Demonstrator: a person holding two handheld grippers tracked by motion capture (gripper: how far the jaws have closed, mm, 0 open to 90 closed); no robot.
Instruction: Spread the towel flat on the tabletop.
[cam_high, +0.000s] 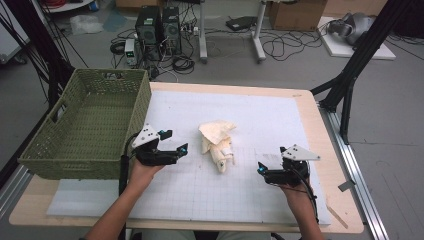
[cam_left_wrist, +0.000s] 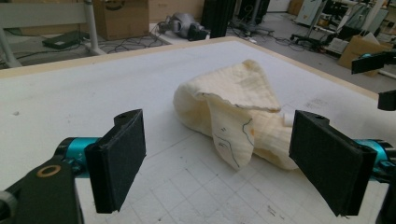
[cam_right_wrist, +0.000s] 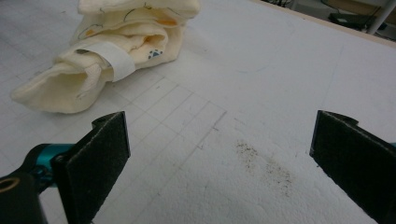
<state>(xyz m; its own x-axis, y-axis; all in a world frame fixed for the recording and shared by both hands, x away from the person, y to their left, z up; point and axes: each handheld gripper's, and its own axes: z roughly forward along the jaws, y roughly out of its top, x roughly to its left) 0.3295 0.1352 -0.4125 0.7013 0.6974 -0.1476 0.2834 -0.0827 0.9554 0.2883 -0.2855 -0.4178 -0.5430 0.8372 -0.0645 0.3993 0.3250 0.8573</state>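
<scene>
A green basket (cam_high: 85, 125) sits at the worktop's (cam_high: 260, 115) left edge. A crumpled cream cloth (cam_high: 218, 142) lies mid-worktop, between both tongs and touched by neither. Left tongs (cam_high: 172, 142) hover beside the basket, jaws apart, aimed at the cloth. Right tongs (cam_high: 261, 167) point leftward, jaws wide.

Left gripper (cam_high: 176, 142) held in left hand (cam_high: 142, 172), low over table, jaws spread wide, pointing right and slightly away. Left forearm (cam_high: 112, 220) enters from bottom edge, angled up to right. Right gripper (cam_high: 261, 170) held in right hand (cam_high: 295, 190), jaws wide apart, pointing left. Right forearm (cam_high: 310, 225) rises from bottom, near vertical. Grippers well apart, facing each other.
</scene>
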